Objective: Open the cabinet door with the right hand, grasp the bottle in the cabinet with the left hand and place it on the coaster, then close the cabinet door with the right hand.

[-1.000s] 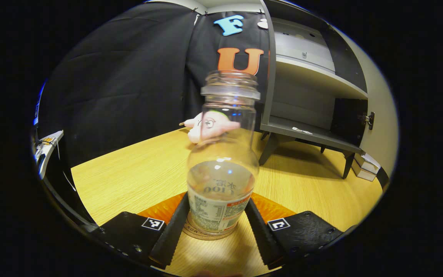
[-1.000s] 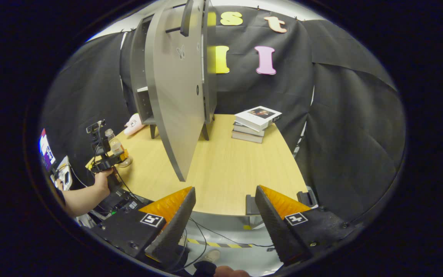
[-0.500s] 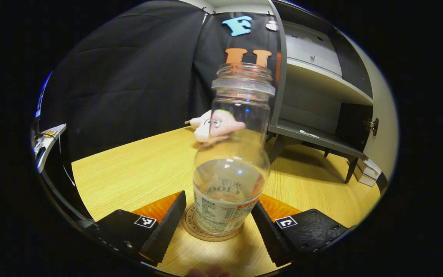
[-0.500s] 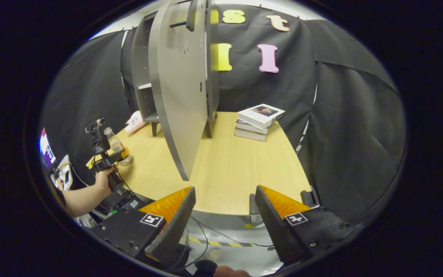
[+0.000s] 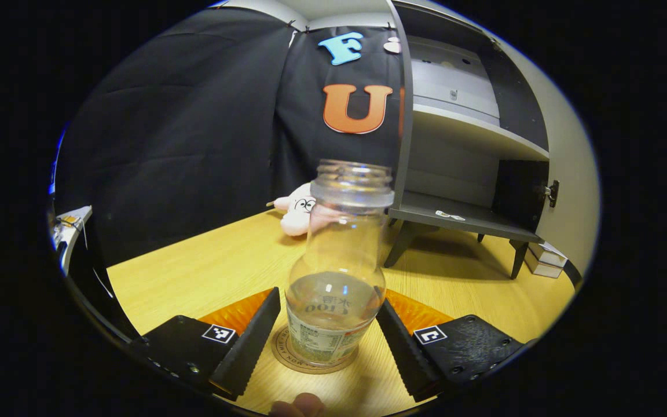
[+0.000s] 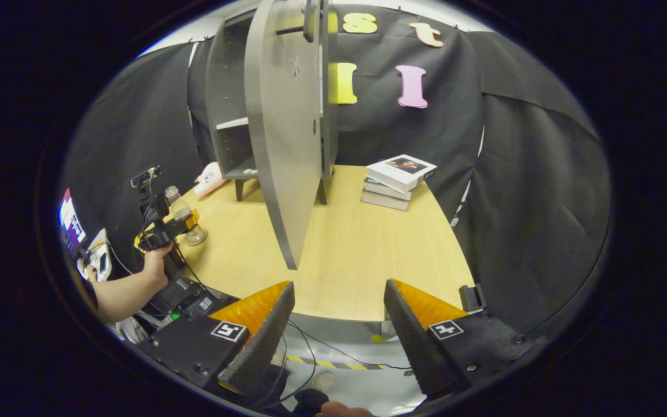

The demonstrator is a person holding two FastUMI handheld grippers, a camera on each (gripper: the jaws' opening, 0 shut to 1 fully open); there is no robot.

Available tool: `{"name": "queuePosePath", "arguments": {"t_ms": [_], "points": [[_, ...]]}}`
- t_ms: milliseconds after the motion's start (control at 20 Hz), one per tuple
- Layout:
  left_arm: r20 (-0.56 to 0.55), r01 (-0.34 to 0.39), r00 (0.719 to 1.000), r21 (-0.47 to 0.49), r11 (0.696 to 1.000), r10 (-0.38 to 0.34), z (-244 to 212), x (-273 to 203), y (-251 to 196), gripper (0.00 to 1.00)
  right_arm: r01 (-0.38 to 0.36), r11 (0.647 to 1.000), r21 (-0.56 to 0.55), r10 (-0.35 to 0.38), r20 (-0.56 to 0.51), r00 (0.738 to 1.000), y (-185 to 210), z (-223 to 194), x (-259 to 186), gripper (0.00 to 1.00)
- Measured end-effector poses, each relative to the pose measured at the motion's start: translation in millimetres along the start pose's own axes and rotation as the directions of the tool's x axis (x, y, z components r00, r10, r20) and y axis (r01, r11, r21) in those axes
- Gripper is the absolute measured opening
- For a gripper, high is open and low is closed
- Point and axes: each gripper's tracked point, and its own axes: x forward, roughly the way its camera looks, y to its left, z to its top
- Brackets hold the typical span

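Since bottle (image 5: 336, 278) sits upright on coaster (image 5: 287, 358), left gripper (image 5: 329, 341) fingers parted, not pressing: back straight off. Right gripper (image 6: 339, 330) wide open, empty: go push door (image 6: 284, 139).

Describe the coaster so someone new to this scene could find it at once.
Start at the wooden table and the grey cabinet with its door open. In front of the cabinet, near the table's edge, stands a clear capless bottle between the left gripper fingers. The coaster is the round brown disc with lettering along its rim, directly beneath that bottle.
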Motion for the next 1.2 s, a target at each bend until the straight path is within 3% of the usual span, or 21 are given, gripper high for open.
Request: {"name": "queuePosePath", "arguments": {"t_ms": [150, 200, 500, 650, 750, 800, 900, 1050, 1200], "points": [[0.039, 0.004, 0.999, 0.046, 0.999, -0.006, 21, -5, -2, 0.95, 0.007, 1.0, -0.021, -0.007, 0.019, 1.0, 1, 6, -3, 0.96], [0.048, 0.009, 0.999, 0.059, 0.998, -0.011, 28, -7, -4, 0.95, 0.011, 1.0, -0.023, -0.01, 0.032, 0.999, 0, 8, -5, 1.0], [0.136, 0.047, 0.988, 0.166, 0.985, -0.07, 100, -31, -13, 0.95, -0.017, 1.0, 0.025, 0.015, 0.076, 0.997, 5, 27, -5, 1.0], [0.133, 0.095, 0.984, 0.195, 0.976, -0.122, 140, -60, -25, 0.95, -0.025, 0.999, 0.035, 0.02, 0.131, 0.991, 1, 55, -9, 1.0], [0.16, 0.12, 0.975, 0.196, 0.973, -0.153, 190, -92, -36, 0.96, -0.038, 0.998, 0.041, 0.03, 0.194, 0.981, -2, 87, -17, 1.0], [0.18, 0.139, 0.968, 0.187, 0.973, -0.173, 216, -109, -44, 0.96, -0.031, 0.999, 0.009, 0.028, 0.226, 0.974, -6, 104, -21, 1.0], [0.23, 0.158, 0.954, 0.158, 0.975, -0.192, 271, -143, -52, 0.96, 0.088, 0.995, -0.041, -0.07, 0.325, 0.943, -39, 139, -39, 1.0], [0.232, 0.229, 0.941, 0.106, 0.968, -0.248, 321, -177, -69, 0.96, 0.15, 0.988, 0.024, -0.146, 0.428, 0.892, -68, 202, -50, 0.99], [0.25, 0.173, 0.948, 0.123, 0.977, -0.199, 345, -190, -55, 0.96, 0.166, 0.974, 0.154, -0.221, 0.497, 0.839, -63, 252, -56, 0.99]]}}
